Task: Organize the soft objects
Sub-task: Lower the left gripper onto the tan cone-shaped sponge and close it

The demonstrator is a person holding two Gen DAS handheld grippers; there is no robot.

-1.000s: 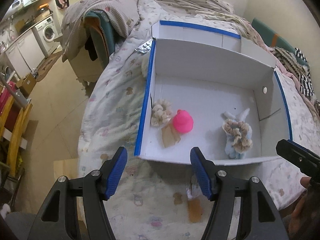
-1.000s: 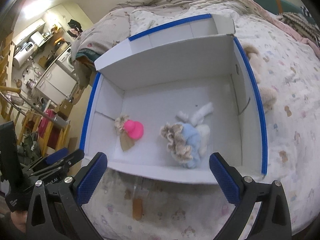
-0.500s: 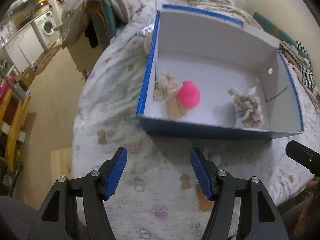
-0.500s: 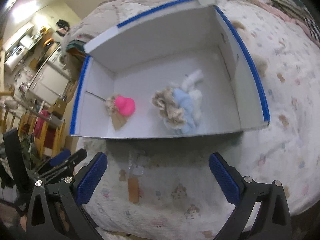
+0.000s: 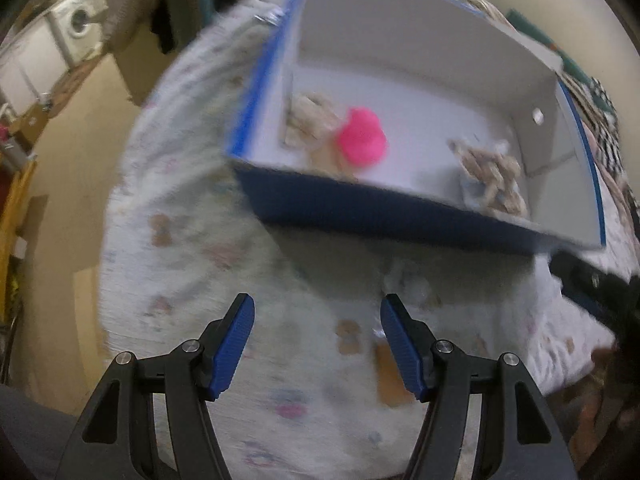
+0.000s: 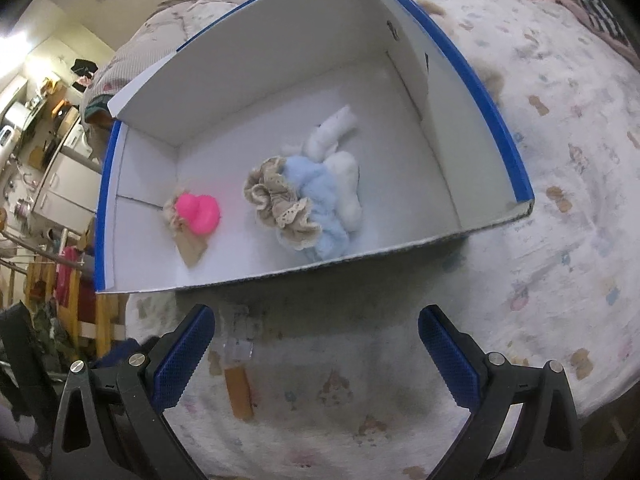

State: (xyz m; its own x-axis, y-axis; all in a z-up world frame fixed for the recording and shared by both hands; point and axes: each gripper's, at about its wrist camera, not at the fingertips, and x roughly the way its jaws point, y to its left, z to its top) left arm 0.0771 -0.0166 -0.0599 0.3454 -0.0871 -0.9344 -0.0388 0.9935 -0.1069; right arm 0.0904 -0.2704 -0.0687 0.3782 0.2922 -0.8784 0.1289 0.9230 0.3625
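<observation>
Both claws spread, holding nothing: left claw [image 5: 316, 344], right claw [image 6: 316, 354]. Blue-edged white box [image 6: 500, 136] on bed [image 6: 560, 280] w/ pink plush [image 6: 200, 212], beige scrunchie [image 6: 280, 204], blue-white fluffy toy [image 6: 328, 204] inside. Orange-handled item [image 6: 239, 388] lies on bed btwn claws & box.

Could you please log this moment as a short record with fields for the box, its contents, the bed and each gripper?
box: white box with blue edges, open, on the bed
contents: pink item toward the left; beige scrunchie against a light blue plush
bed: patterned cover; small tagged item outside the box
left gripper: open, empty
right gripper: open, empty
</observation>
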